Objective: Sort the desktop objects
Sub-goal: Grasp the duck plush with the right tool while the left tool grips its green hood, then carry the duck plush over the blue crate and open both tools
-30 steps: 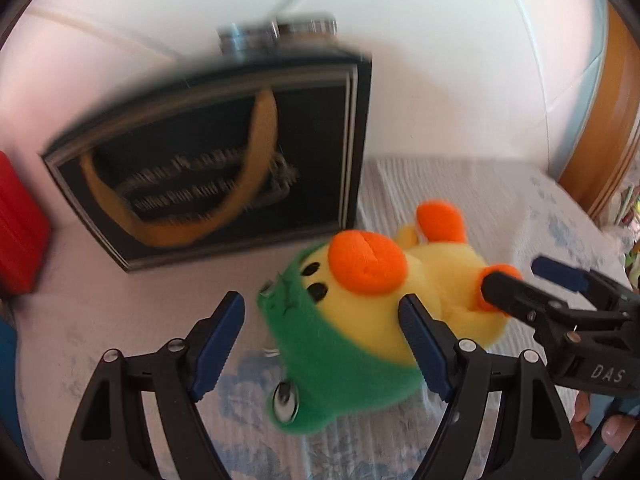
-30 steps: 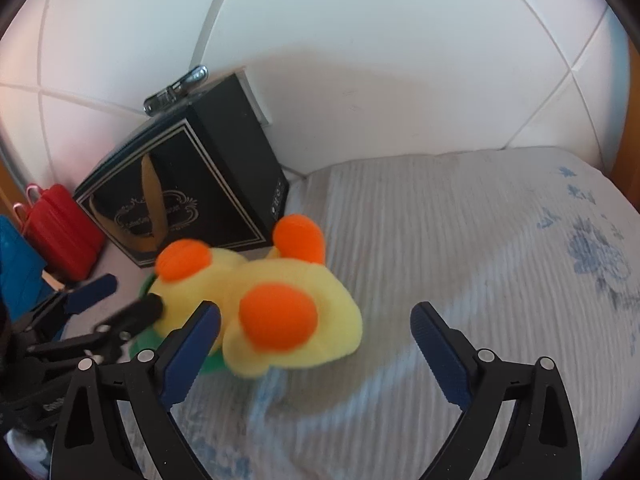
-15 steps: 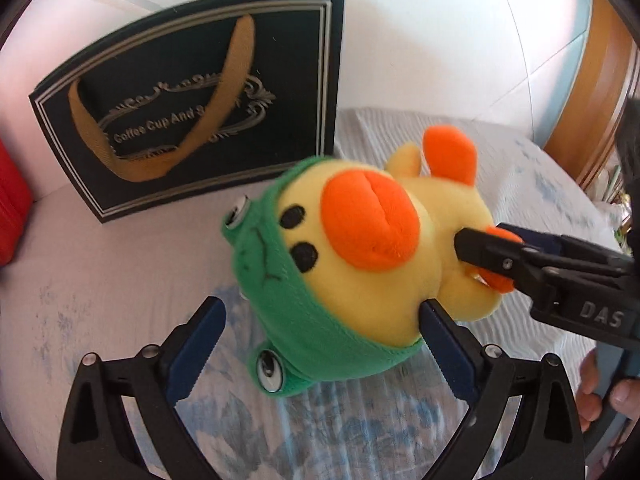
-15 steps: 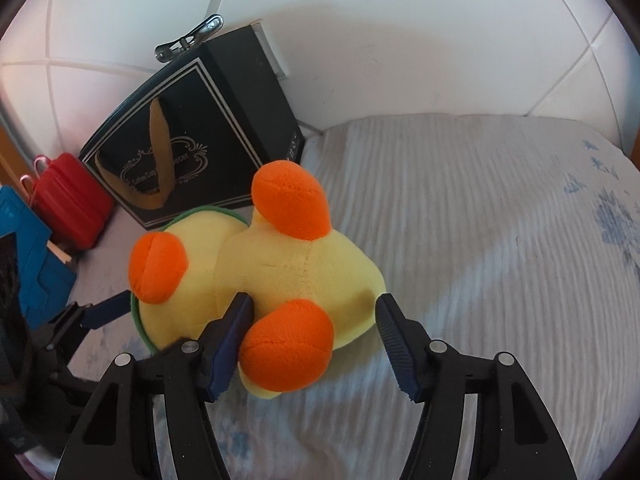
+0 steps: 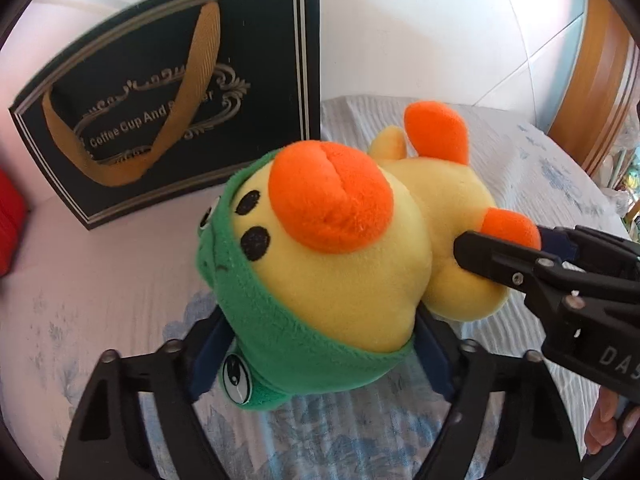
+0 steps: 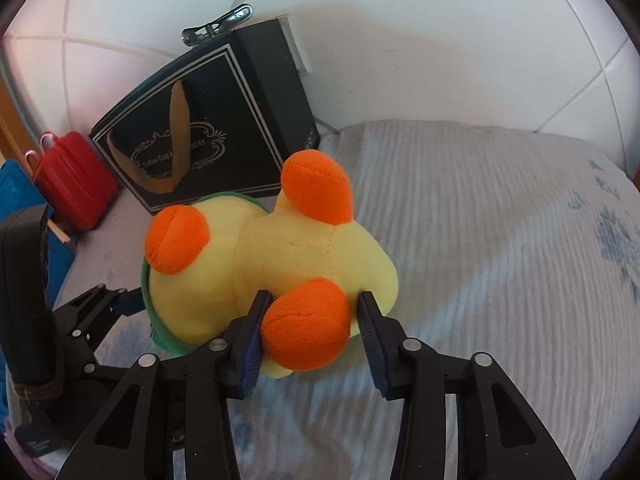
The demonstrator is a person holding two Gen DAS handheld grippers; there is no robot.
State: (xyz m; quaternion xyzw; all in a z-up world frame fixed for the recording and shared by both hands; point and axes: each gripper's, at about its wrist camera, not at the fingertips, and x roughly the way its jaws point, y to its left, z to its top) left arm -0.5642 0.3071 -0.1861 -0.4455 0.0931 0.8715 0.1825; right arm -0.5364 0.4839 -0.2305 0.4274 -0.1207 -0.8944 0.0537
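The right tool (image 6: pixel 312 320) pinches one orange foot of the plush duck (image 6: pixel 280 264); its jaws have just been closing and both blue pads now press that foot from either side. In the left wrist view the same right tool (image 5: pixel 516 256) enters from 3 o'clock, with part of a hand (image 5: pixel 604 420) visible behind it at 4 o'clock. The left tool (image 5: pixel 320 356) sits at 6 o'clock with the duck's green-hooded head between its fingers; its jaws have just been closing, and the pads lie against the hood on both sides. The plush duck (image 5: pixel 340 264) lies on its back, beak up, on the desk (image 5: pixel 100 280), which is covered by a pale blue-flowered cloth. At 11 o'clock of the duck a black gift bag (image 5: pixel 180 92) with a tan ribbon handle stands upright against the white wall, a metal clip (image 6: pixel 218 26) on its top edge. At 9 o'clock of the bag sit a red case (image 6: pixel 76 178) and a blue object (image 6: pixel 20 192).
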